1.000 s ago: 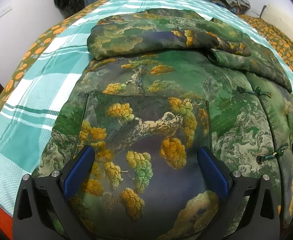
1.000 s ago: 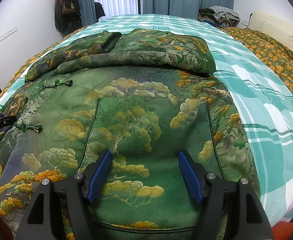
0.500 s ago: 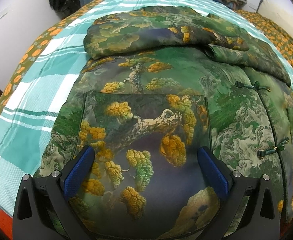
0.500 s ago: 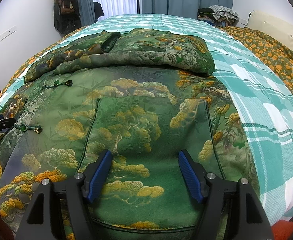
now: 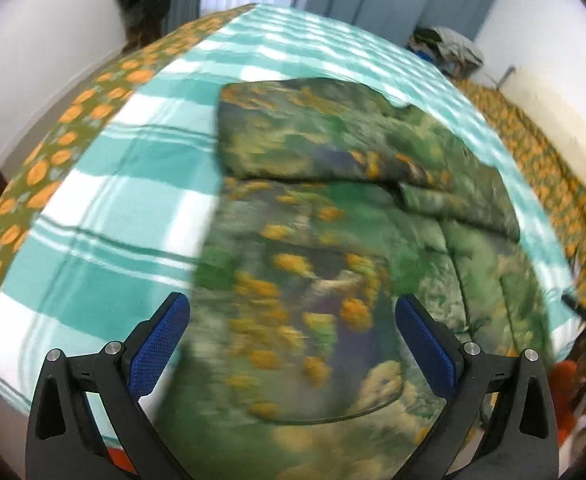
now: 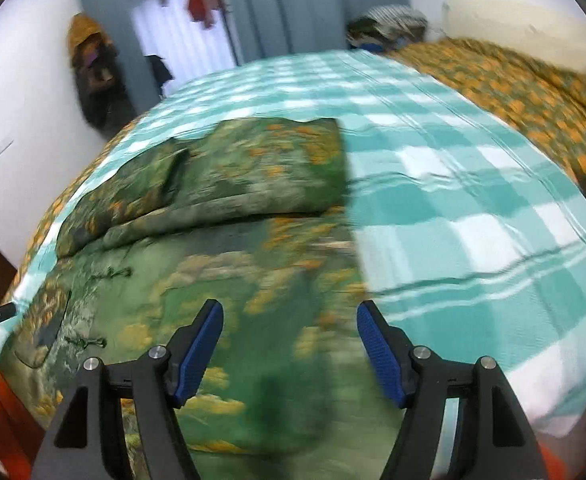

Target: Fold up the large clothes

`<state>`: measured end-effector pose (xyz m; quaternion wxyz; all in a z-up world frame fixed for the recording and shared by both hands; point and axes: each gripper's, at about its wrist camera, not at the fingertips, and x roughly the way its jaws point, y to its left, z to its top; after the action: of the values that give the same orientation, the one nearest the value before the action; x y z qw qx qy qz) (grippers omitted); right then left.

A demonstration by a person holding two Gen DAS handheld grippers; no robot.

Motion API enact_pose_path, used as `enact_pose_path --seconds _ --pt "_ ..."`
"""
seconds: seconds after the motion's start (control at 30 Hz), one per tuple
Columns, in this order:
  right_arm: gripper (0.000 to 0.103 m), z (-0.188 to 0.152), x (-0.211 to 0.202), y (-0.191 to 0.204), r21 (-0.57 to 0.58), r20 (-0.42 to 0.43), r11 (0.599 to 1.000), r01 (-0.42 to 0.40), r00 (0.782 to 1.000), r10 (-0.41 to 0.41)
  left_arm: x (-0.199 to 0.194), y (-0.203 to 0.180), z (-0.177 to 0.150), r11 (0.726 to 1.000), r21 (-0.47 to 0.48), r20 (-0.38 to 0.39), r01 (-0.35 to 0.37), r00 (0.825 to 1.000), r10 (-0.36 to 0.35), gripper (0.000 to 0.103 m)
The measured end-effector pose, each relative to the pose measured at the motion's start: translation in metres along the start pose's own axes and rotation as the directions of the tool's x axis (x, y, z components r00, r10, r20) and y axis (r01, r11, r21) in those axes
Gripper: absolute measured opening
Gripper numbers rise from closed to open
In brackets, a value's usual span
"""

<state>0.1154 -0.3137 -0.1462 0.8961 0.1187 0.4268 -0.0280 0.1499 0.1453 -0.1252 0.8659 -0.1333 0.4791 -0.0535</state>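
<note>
A large green padded jacket (image 5: 333,272) printed with orange pine trees lies flat on the bed; it also shows in the right wrist view (image 6: 221,280). Its upper part is folded down into a thick band (image 5: 325,140) across the far end, also seen in the right wrist view (image 6: 229,176). My left gripper (image 5: 293,344) is open and empty above the jacket's near left hem. My right gripper (image 6: 289,348) is open and empty above the near right hem. Both views are motion-blurred.
The bed carries a teal and white checked cover (image 5: 125,200) over an orange-flowered quilt (image 6: 513,92). A pile of clothes (image 5: 445,44) sits at the far end. Curtains (image 6: 305,4) and hanging clothes (image 6: 93,76) line the far wall.
Both grippers have pulled back and up from the jacket, so it looks smaller and more of the bed shows. Both stayed open. The jacket has not moved.
</note>
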Motion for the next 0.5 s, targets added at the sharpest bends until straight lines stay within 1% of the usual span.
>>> enact_pose_path --seconds 0.03,0.07,0.1,0.17,0.2,0.27,0.3,0.33,0.4,0.43,0.47,0.5 --pt "0.071 0.001 -0.001 -0.007 0.003 -0.026 1.000 0.002 1.000 -0.002 0.000 0.014 0.001 0.999 -0.035 -0.016 0.003 1.000 -0.004 0.102" --pt "0.071 0.000 -0.004 -0.019 0.001 -0.070 1.000 -0.003 0.998 0.003 0.001 0.026 0.001 0.998 -0.069 -0.033 0.002 0.999 -0.004 0.102" --pt "0.071 -0.002 -0.006 -0.025 -0.006 -0.102 1.000 -0.009 0.995 0.008 0.003 0.040 -0.003 0.994 -0.111 -0.062 -0.003 0.998 -0.004 0.102" --pt "0.071 -0.009 -0.012 -0.041 -0.028 -0.173 1.000 -0.011 0.985 0.006 0.009 0.050 -0.013 0.991 -0.137 -0.114 0.013 0.993 -0.029 0.102" --pt "0.071 -0.011 -0.014 -0.046 -0.035 -0.199 0.999 -0.014 0.980 0.006 0.014 0.051 -0.021 0.991 -0.131 -0.145 0.033 0.988 -0.052 0.102" --pt "0.071 -0.018 -0.013 -0.053 -0.032 -0.252 0.999 -0.038 0.967 0.028 0.024 0.048 -0.031 0.993 -0.107 -0.201 0.041 0.978 -0.062 0.102" --pt "0.071 -0.019 -0.010 -0.051 -0.028 -0.276 0.998 -0.049 0.960 0.039 0.031 0.046 -0.035 0.995 -0.091 -0.231 0.037 0.971 -0.057 0.102" --pt "0.071 -0.023 -0.006 -0.052 -0.022 -0.307 0.998 -0.058 0.950 0.049 0.037 0.042 -0.041 0.998 -0.066 -0.253 0.020 0.967 -0.037 0.102" --pt "0.071 -0.032 0.006 -0.049 -0.025 -0.368 0.997 -0.076 0.928 0.062 0.042 0.036 -0.043 0.999 -0.038 -0.265 0.010 0.964 -0.020 0.102" --pt "0.071 -0.037 0.016 -0.045 -0.033 -0.406 0.994 -0.104 0.910 0.081 0.042 0.033 -0.044 0.999 -0.032 -0.272 0.023 0.962 -0.031 0.102" --pt "0.071 -0.039 0.021 -0.041 -0.036 -0.425 0.992 -0.119 0.900 0.092 0.041 0.030 -0.046 0.998 -0.034 -0.280 0.047 0.958 -0.055 0.102" --pt "0.071 -0.043 0.028 -0.038 -0.033 -0.450 0.990 -0.139 0.886 0.110 0.040 0.026 -0.049 0.996 -0.036 -0.297 0.083 0.951 -0.089 0.102"
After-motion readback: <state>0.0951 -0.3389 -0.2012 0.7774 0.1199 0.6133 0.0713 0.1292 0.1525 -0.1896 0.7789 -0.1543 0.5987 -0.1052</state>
